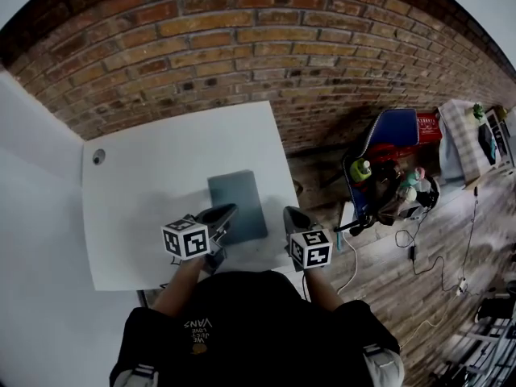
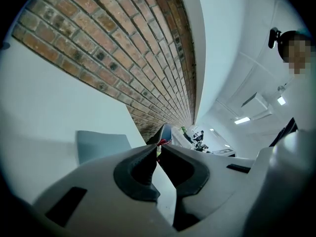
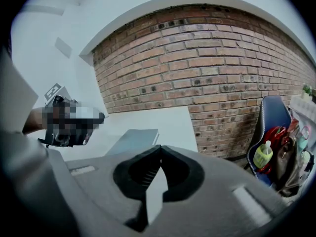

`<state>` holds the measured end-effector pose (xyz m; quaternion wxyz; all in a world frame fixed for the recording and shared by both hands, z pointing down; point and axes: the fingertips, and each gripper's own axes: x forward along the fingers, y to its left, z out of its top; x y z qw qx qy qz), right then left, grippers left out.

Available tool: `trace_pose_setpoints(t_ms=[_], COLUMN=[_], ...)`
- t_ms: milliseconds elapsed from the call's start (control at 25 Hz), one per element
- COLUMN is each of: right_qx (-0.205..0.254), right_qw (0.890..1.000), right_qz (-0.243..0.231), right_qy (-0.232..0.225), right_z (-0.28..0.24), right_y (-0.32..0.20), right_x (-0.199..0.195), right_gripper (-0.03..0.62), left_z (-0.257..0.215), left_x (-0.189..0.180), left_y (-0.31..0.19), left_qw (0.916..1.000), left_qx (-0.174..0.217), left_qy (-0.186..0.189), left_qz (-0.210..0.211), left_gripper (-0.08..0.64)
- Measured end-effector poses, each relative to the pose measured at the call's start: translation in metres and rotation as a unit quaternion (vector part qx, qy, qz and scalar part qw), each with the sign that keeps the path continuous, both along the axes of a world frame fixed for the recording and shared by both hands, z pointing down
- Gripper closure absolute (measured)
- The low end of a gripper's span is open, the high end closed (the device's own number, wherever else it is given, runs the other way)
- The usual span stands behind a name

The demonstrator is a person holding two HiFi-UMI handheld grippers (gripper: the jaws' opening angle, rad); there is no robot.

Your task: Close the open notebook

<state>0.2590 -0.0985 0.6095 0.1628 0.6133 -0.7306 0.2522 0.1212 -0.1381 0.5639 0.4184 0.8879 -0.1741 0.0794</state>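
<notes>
Your notebook (image 1: 238,204) lies flat on the white bench (image 1: 153,176) with its grey-blue cover shut. It sits toward the near right part of the bench, in front of the brick wall (image 1: 242,47).

Your left gripper (image 1: 226,213) has its tip at the notebook's near left corner. The head view does not show whether it touches the cover. Its own view shows the fingers closed tip to tip with nothing between them, and the notebook lies off to their left.

Your right gripper (image 1: 293,215) is just to the right of the notebook, by the right edge of the bench and apart from the cover. Its fingers are also closed together and empty, and the notebook shows beyond them, slightly to the left.

On the wooden floor to the right, well away from the bench, stands a blue chair (image 1: 395,131) with a yellow-green bottle (image 1: 360,169) beside it.
</notes>
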Motion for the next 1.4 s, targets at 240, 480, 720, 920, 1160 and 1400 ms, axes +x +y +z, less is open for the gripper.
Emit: trace_pose_setpoints(t_ms=[240, 480, 720, 920, 1160, 1400], right_qx=[0.014, 0.040, 0.069, 0.097, 0.132, 0.156], right_qw=[1.000, 0.999, 0.997, 0.994, 0.990, 0.987], right_qz=[0.000, 0.010, 0.025, 0.031, 0.039, 0.035], right_qy=[0.006, 0.018, 0.032, 0.042, 0.033, 0.032], right_z=[-0.018, -0.037, -0.058, -0.080, -0.107, -0.124], right_y=[-0.009, -0.016, -0.016, -0.014, -0.008, -0.007], right_x=[-0.015, -0.034, -0.051, -0.065, -0.082, -0.104], right_gripper=[0.594, 0.594, 0.595, 0.595, 0.595, 0.595], left_z=[-0.014, -0.031, -0.044, -0.054, -0.064, -0.067], left_x=[-0.021, -0.053, -0.088, -0.116, -0.140, -0.165], left_y=[-0.009, -0.021, -0.026, -0.027, -0.022, -0.019], left_qw=[0.9995, 0.9967, 0.9932, 0.9900, 0.9861, 0.9819], left_qx=[0.028, 0.077, 0.106, 0.130, 0.156, 0.178], left_qy=[0.007, 0.009, 0.009, 0.002, -0.005, -0.016], left_qz=[-0.009, -0.026, -0.046, -0.053, -0.056, -0.063], left_gripper=[0.528, 0.538, 0.545, 0.549, 0.549, 0.551])
